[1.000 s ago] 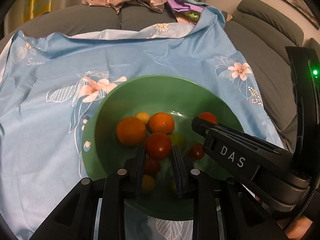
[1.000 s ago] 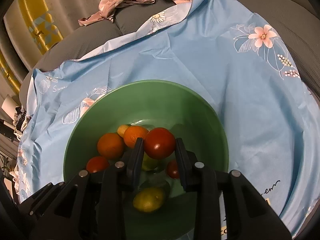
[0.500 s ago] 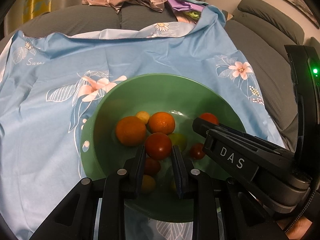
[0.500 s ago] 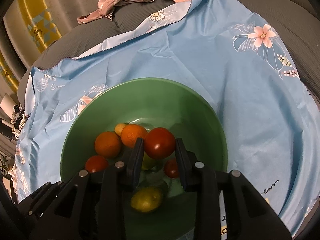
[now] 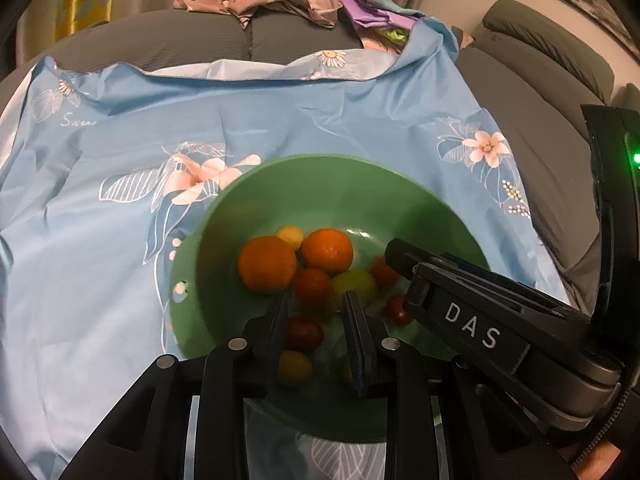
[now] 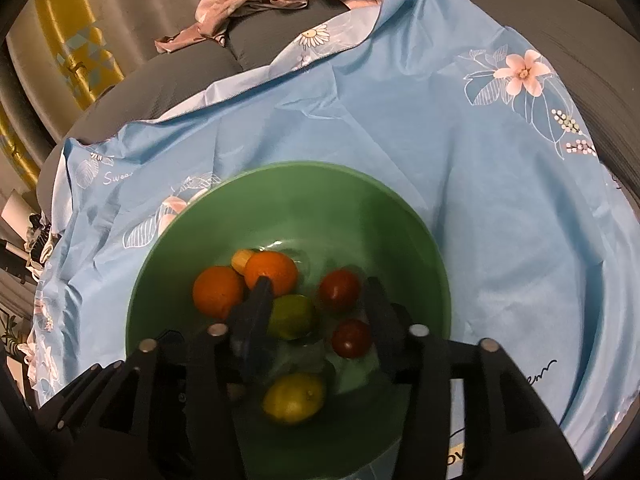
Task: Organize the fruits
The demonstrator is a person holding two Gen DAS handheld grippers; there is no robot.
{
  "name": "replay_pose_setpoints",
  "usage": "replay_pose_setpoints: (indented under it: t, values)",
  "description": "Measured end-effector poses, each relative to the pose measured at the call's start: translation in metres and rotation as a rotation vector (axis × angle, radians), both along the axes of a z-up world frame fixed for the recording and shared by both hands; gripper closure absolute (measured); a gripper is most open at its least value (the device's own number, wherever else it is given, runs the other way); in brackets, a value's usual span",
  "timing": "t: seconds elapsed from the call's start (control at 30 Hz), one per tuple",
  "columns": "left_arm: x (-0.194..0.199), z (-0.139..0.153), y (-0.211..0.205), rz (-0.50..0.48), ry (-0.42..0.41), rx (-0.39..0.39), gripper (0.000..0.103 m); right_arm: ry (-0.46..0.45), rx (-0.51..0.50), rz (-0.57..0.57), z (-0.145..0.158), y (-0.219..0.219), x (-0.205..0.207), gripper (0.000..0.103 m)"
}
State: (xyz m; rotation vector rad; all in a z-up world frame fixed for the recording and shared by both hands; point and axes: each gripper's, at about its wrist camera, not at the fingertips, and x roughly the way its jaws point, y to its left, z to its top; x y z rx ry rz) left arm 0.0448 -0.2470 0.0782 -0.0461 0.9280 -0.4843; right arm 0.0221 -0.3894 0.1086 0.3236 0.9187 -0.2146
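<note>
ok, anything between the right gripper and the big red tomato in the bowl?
Nothing visible. The right gripper jaws have just been opening, and the red tomato lies free in the green bowl between them. A lime sits beside it, not in the way.

Matte black throughout, both of them. Left hand-held gripper (image 5: pixel 320 312): two flat, slim fingers (image 5: pixel 276 332) with a dark bluish cast on the inner faces, mounted on angular black linkage bars with triangular cut-outs. Round silver screws (image 5: pixel 239 344) at the pivots, two on each side. Right hand-held gripper (image 6: pixel 320 304): same build, broad black fingers (image 6: pixel 256 320), silver pivot screws (image 6: pixel 218 329) in a row across the frame, smaller screws along the lower left bar. Seen from the left wrist, white letters "DAS" (image 5: pixel 472 326) on its side, a grey rounded joint behind, a small green light (image 5: pixel 636 158) on the black housing, a braided black cable (image 5: pixel 612 424) along the right edge.
</note>
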Motion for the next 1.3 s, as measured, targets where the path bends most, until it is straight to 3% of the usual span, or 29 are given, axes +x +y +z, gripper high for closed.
replay_pose_setpoints:
  t: [0.1,0.17,0.43,0.67,1.3]
  values:
    - [-0.003,0.007,0.001,0.009,-0.021,0.012,0.071,-0.023,0.006,-0.005,0.005,0.0,-0.002,0.047]
    - [-0.006,0.014,0.003,0.018,-0.045,0.014,0.055,-0.038,0.006,-0.009,0.01,-0.001,-0.005,0.042]
    - [-0.02,0.04,0.011,0.05,-0.155,0.05,0.022,-0.13,0.003,-0.017,0.034,0.002,-0.02,0.033]
    - [-0.026,0.05,0.022,0.061,-0.158,0.0,0.021,-0.184,-0.017,-0.026,0.05,0.002,-0.03,0.025]
    - [-0.03,0.047,0.028,0.056,-0.138,-0.012,0.021,-0.151,-0.037,-0.039,0.044,0.003,-0.029,0.025]
